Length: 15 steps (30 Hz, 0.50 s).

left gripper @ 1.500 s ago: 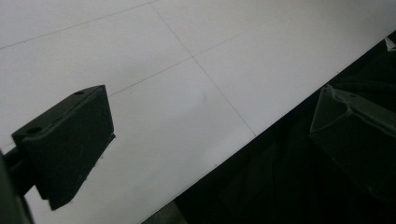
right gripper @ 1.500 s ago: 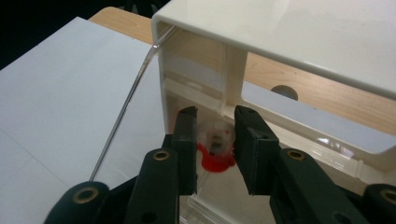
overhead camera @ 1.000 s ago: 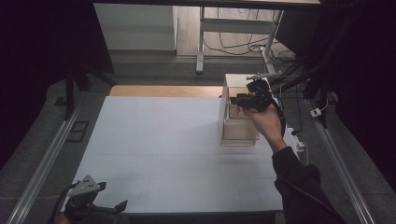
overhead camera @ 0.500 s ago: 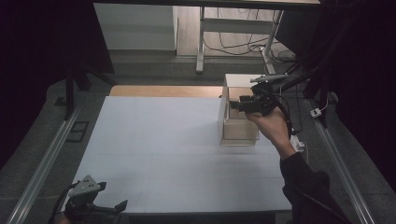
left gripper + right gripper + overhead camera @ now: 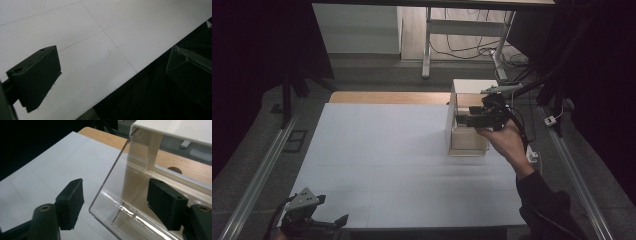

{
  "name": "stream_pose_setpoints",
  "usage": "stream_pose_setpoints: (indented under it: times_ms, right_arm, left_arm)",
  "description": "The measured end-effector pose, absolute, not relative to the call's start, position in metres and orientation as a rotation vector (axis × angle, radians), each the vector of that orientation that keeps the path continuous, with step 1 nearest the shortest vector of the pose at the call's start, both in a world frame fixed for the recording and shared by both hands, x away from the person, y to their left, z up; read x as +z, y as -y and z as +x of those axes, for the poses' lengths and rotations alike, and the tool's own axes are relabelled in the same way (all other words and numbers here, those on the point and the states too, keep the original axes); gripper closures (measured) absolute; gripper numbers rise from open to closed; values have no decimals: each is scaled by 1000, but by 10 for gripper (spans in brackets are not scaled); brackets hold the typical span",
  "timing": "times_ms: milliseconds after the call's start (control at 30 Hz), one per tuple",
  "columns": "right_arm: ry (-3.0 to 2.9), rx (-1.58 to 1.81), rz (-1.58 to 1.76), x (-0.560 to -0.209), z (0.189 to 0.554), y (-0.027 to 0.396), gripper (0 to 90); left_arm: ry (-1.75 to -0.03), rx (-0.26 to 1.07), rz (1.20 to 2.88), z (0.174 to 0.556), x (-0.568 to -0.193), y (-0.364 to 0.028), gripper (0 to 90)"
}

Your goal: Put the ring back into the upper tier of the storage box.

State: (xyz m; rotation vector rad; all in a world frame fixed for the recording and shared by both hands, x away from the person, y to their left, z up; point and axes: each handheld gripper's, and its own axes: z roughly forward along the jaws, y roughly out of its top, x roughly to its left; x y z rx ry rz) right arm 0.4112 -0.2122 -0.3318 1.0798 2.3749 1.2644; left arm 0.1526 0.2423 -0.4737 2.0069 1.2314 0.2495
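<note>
- The clear box stands at about 2 o'clock on the white table, its long axis running 12 to 6.
- The right tongs are spread wide, straddling its transparent wall, gripping nothing.
- The left tongs idle at 7 o'clock, released, well apart from the box.

The counter is covered with white sheet material, matt and smooth, with thin seams between the sheets; behind it a strip of light wood with a satin finish is visible. The box has walls of clear, glossy plastic which reflect light on the edges, and a cream opaque plastic frame, smooth and a little shiny. The fingers of the right gripper look like black matt plastic with a slightly rough surface, and those of the left gripper look the same. The floor looks like grey carpet, rough, with metal rails.
</note>
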Motion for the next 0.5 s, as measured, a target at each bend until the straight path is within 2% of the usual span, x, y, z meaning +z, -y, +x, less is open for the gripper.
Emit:
stream_pose_setpoints:
  times_ms: [500]
  right_arm:
    - [-2402, 1262, 1019, -333, 391, 215, 170]
  left_arm:
    - [-1231, 249, 2009, 153, -474, -242, 0]
